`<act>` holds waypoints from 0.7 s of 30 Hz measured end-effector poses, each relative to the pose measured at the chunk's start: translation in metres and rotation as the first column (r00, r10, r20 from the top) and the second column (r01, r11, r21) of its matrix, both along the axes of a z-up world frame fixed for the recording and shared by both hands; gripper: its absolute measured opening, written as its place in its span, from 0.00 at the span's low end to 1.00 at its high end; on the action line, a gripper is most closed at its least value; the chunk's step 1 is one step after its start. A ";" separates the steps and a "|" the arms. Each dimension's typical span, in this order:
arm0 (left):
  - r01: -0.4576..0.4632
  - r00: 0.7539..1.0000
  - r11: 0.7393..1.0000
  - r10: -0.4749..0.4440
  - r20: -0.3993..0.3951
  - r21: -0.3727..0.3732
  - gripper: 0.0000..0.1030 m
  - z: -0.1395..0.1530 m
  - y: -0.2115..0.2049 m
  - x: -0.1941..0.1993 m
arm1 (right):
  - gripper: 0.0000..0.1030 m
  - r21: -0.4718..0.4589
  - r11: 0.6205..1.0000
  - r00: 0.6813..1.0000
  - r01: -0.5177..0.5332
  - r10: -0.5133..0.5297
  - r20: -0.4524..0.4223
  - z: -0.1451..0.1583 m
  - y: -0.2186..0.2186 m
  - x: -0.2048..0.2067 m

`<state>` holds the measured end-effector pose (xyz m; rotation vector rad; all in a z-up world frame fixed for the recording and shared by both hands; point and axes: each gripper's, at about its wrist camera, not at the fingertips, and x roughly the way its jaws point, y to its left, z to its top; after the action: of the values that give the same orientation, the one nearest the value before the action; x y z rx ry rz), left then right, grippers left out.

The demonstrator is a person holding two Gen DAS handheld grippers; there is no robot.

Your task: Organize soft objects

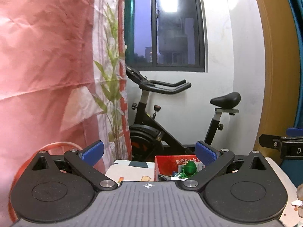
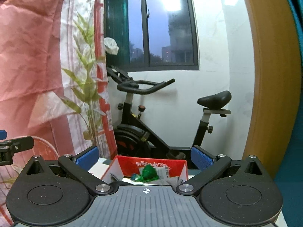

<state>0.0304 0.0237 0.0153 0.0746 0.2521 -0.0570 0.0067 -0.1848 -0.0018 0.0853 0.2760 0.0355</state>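
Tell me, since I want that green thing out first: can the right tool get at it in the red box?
Probably yes. The right tool is open and empty, the red box is open-topped straight ahead, and the green tasselled ball lies on top, uncovered.

Ahead of you sits an open red box (image 2: 176, 165). Inside lie a green tasselled ball (image 2: 149, 172) and grey cloth (image 2: 175, 180).

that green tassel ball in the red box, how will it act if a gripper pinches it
The green tassel ball looks soft and light, so it would probably squash between the fingers. Its loose shiny strands may slip or snag on the clutter inside the red box.
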 end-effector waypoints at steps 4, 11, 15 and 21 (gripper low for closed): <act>-0.014 1.000 1.000 0.014 0.013 -0.011 1.00 0.007 0.006 -0.020 | 1.00 -0.001 1.000 1.000 -0.009 0.009 0.023 0.011 0.009 -0.023; -0.034 0.999 0.999 0.034 0.011 -0.033 1.00 0.013 0.016 -0.039 | 1.00 -0.047 0.999 0.998 -0.010 0.013 0.064 0.024 0.026 -0.049; -0.046 0.999 0.998 0.046 0.012 -0.035 1.00 0.014 0.020 -0.042 | 1.00 -0.055 0.998 0.997 -0.022 0.027 0.075 0.025 0.031 -0.057; -0.052 0.999 0.998 0.052 0.002 -0.038 1.00 0.013 0.020 -0.044 | 1.00 -0.072 0.997 0.994 -0.002 0.010 0.109 0.030 0.033 -0.067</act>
<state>-0.0137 0.0442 0.0284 0.0303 0.2500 -0.0100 -0.0600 -0.1516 0.0278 0.0112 0.1680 0.0361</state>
